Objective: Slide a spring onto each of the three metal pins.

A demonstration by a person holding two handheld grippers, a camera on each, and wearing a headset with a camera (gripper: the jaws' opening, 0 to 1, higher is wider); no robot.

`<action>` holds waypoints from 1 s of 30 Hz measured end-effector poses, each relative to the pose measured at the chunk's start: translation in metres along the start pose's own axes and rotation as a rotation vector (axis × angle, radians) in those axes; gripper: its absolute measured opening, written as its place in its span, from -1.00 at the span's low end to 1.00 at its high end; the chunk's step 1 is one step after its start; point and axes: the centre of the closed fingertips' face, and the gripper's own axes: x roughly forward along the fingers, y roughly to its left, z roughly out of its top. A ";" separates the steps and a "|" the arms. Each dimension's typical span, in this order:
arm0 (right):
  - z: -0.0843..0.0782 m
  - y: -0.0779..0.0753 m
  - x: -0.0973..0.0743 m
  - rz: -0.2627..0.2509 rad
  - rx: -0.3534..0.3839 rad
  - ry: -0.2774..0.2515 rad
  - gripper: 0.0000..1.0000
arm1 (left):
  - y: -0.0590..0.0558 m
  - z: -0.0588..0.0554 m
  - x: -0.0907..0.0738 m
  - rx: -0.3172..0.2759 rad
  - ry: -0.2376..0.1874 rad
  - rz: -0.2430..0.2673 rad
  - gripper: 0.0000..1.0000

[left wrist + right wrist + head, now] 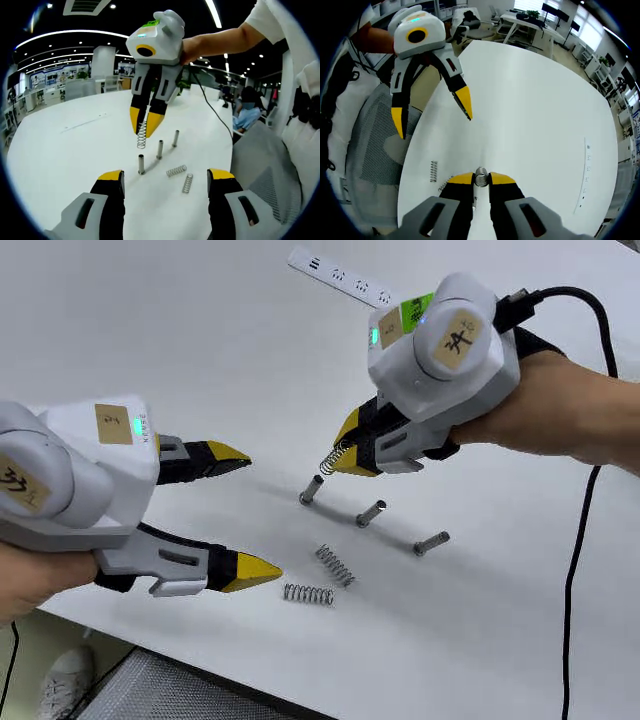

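Three short metal pins stand in a row on the white table: left pin (311,490), middle pin (371,512), right pin (432,542). My right gripper (345,456) is shut on a spring (332,458), which hangs just above the left pin (141,164). From the left gripper view the held spring (141,136) points down at that pin without touching it. The spring (480,176) sits pinched between the right gripper's (481,179) yellow tips. Two loose springs (335,565) (308,593) lie in front of the pins. My left gripper (255,512) hovers open nearby, holding nothing.
A white power strip (345,278) lies at the table's far side. A black cable (583,520) trails down the right side from the right gripper. The table's front edge (200,658) runs just below the left gripper, with a mesh chair beneath.
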 end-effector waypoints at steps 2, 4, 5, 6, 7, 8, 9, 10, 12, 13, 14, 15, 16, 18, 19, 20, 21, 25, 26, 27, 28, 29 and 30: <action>-0.003 0.000 0.003 -0.001 -0.007 0.013 -0.76 | -0.001 0.000 0.000 0.000 -0.004 -0.001 0.39; -0.003 -0.003 0.007 0.002 -0.010 0.020 -0.76 | -0.002 -0.001 0.000 -0.006 -0.004 -0.002 0.42; -0.003 -0.003 0.008 0.004 -0.008 0.021 -0.76 | -0.002 -0.001 0.000 -0.007 -0.006 -0.001 0.44; -0.004 -0.001 0.007 0.006 -0.005 0.026 -0.76 | -0.002 -0.002 0.000 -0.009 -0.008 -0.001 0.48; -0.004 -0.001 0.008 0.008 -0.005 0.030 -0.76 | -0.002 -0.002 0.000 -0.009 -0.009 -0.002 0.50; -0.006 -0.001 0.010 0.010 -0.005 0.034 -0.76 | -0.003 -0.002 0.000 -0.008 -0.011 -0.003 0.51; -0.008 -0.001 0.011 0.014 -0.006 0.039 -0.76 | -0.003 -0.002 0.000 -0.007 -0.015 -0.003 0.53; -0.008 -0.001 0.011 0.015 -0.005 0.040 -0.76 | -0.003 -0.002 0.000 -0.008 -0.017 -0.002 0.55; -0.008 -0.002 0.012 0.017 -0.002 0.038 -0.76 | -0.004 -0.002 0.001 -0.012 -0.019 -0.007 0.56; -0.007 -0.001 0.012 0.017 0.000 0.037 -0.76 | -0.005 -0.002 0.001 -0.012 -0.020 -0.008 0.56; -0.007 -0.001 0.013 0.017 0.000 0.037 -0.76 | -0.005 -0.002 0.002 -0.013 -0.019 -0.009 0.55; -0.007 -0.001 0.013 0.019 0.000 0.038 -0.76 | -0.006 -0.003 0.002 -0.013 -0.018 -0.011 0.55; -0.007 0.000 0.014 0.021 0.001 0.040 -0.76 | -0.006 -0.003 0.002 -0.013 -0.020 -0.013 0.55; -0.007 0.000 0.015 0.023 0.001 0.043 -0.76 | -0.007 -0.002 0.003 -0.014 -0.022 -0.016 0.55; -0.007 0.000 0.016 0.024 0.002 0.044 -0.76 | -0.007 -0.002 0.003 -0.015 -0.022 -0.017 0.54; -0.008 0.000 0.018 0.027 0.001 0.044 -0.76 | -0.008 -0.002 0.003 -0.015 -0.022 -0.017 0.54; -0.009 0.000 0.019 0.028 0.001 0.045 -0.76 | -0.008 -0.002 0.003 -0.015 -0.024 -0.018 0.54; -0.009 0.000 0.020 0.029 0.002 0.047 -0.76 | -0.008 -0.002 0.003 -0.019 -0.027 -0.019 0.53; -0.010 0.000 0.021 0.030 0.004 0.046 -0.76 | -0.008 -0.002 0.003 -0.019 -0.028 -0.020 0.53; -0.010 0.000 0.022 0.031 0.006 0.046 -0.76 | -0.008 -0.002 0.003 -0.020 -0.030 -0.021 0.53; -0.010 -0.001 0.024 0.032 0.009 0.045 -0.76 | -0.009 -0.002 0.004 -0.023 -0.032 -0.023 0.53; -0.010 0.000 0.024 0.032 0.010 0.046 -0.76 | -0.009 -0.002 0.004 -0.023 -0.033 -0.024 0.53; -0.010 0.001 0.024 0.033 0.009 0.046 -0.76 | -0.010 -0.001 0.004 -0.022 -0.034 -0.026 0.53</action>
